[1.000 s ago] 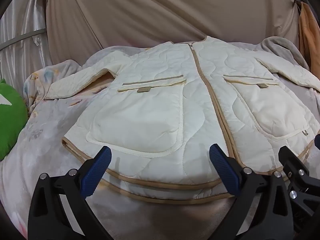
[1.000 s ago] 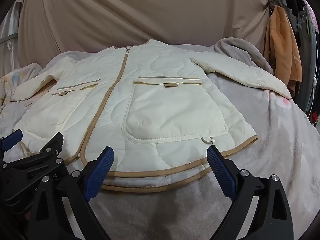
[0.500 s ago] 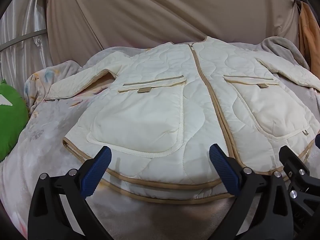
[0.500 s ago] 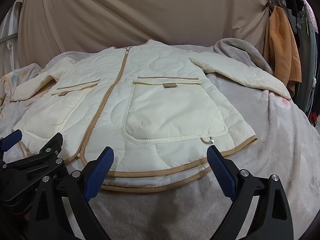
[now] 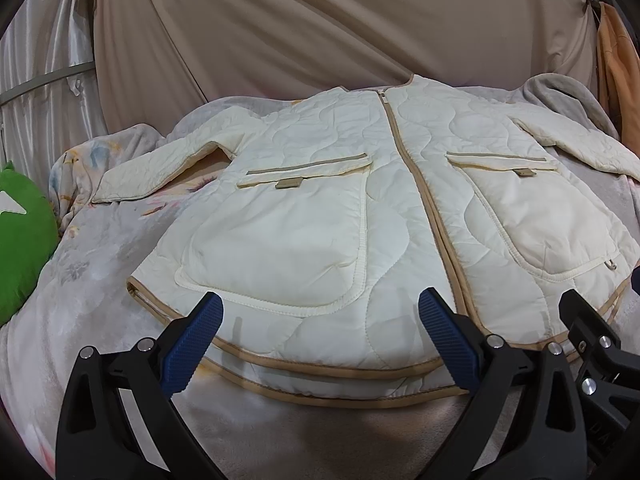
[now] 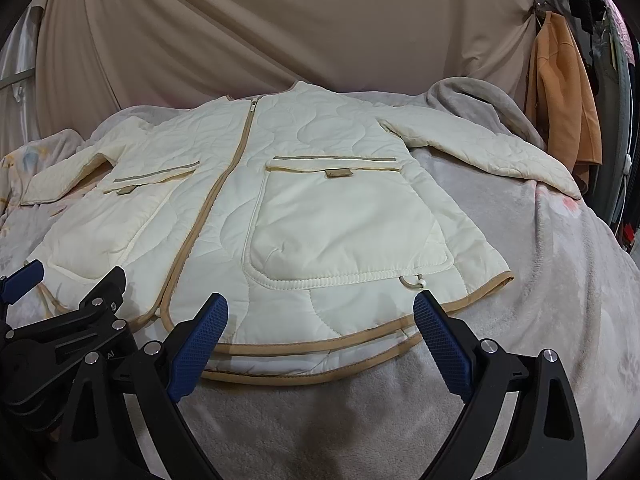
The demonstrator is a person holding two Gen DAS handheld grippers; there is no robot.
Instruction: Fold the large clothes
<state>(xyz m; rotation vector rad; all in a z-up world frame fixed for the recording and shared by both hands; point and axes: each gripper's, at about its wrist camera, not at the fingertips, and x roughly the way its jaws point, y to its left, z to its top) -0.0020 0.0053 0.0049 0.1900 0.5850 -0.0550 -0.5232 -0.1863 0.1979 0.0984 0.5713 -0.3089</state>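
Observation:
A cream quilted jacket [image 5: 384, 208] with tan trim lies flat, zipped and front-up on the bed, both sleeves spread out to the sides; it also shows in the right wrist view [image 6: 320, 208]. My left gripper [image 5: 320, 340] is open and empty, hovering just in front of the jacket's hem on the left half. My right gripper [image 6: 320, 340] is open and empty in front of the hem on the right half. Each gripper appears at the edge of the other's view.
A grey-pink blanket [image 6: 580, 300] covers the bed. A green cushion [image 5: 20, 240] lies at the left edge. A tan curtain [image 5: 320, 20] hangs behind. An orange garment [image 6: 564, 96] hangs at the far right.

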